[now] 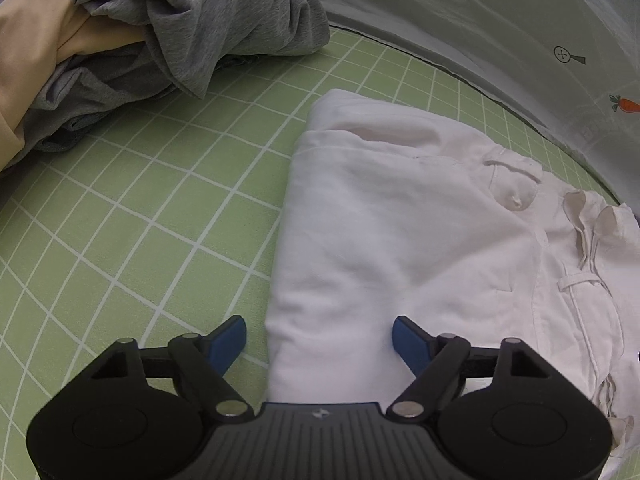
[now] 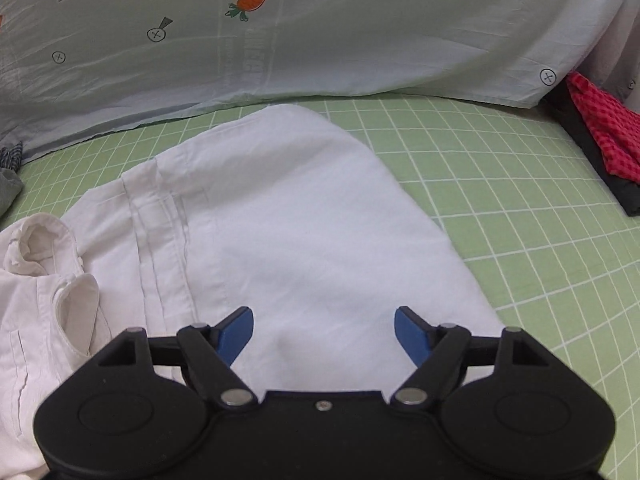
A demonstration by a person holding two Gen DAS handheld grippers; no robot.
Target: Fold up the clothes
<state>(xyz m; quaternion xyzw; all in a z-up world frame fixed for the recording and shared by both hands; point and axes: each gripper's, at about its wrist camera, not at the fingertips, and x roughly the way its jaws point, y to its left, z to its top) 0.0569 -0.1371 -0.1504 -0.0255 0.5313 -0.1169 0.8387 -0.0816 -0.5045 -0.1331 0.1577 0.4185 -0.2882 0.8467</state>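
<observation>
A white shirt (image 1: 400,220) lies folded on the green grid sheet (image 1: 120,220), collar (image 1: 592,216) to the right in the left wrist view. My left gripper (image 1: 319,332) hovers over the shirt's left folded edge. Its blue pads stand apart and nothing is pressed between them. In the right wrist view the same white shirt (image 2: 280,220) spreads under my right gripper (image 2: 324,324), which is open above the smooth folded cloth. The collar (image 2: 44,248) sits at that view's left edge.
A crumpled grey garment (image 1: 200,20) and a peach cloth (image 1: 32,40) are heaped at the far left. A pale bedcover with carrot prints (image 2: 320,40) borders the far side. A red checked cloth (image 2: 600,124) lies on dark fabric at the far right. Green sheet (image 2: 520,200) shows right of the shirt.
</observation>
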